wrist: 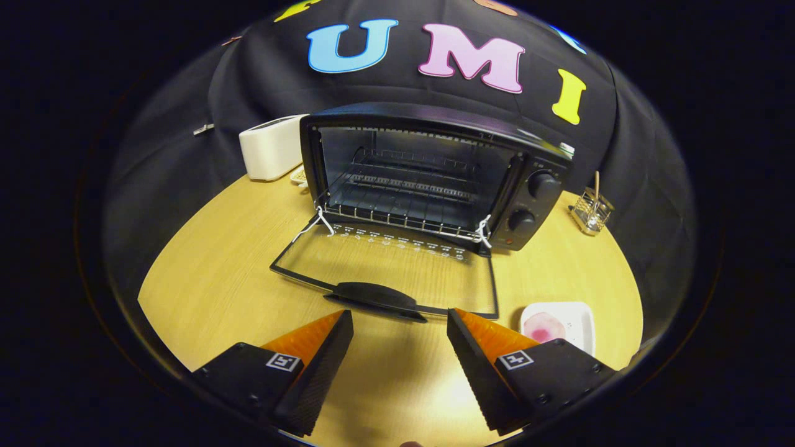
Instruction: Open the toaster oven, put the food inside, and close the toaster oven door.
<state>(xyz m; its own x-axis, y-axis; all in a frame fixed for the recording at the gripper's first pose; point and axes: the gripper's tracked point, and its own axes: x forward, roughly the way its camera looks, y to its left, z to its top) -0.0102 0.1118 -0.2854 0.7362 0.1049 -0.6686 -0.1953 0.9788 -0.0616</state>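
With oven (428, 177) door (385, 273) down just ahead, tongs (400, 329) spread, empty; plate (559, 326) beside right finger.

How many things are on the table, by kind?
Toaster oven, door open: 1
White toaster: 1
White plate with pink food: 1
Wire holder: 1
Total: 4
The gripper is open, holding nothing, just short of the door handle.
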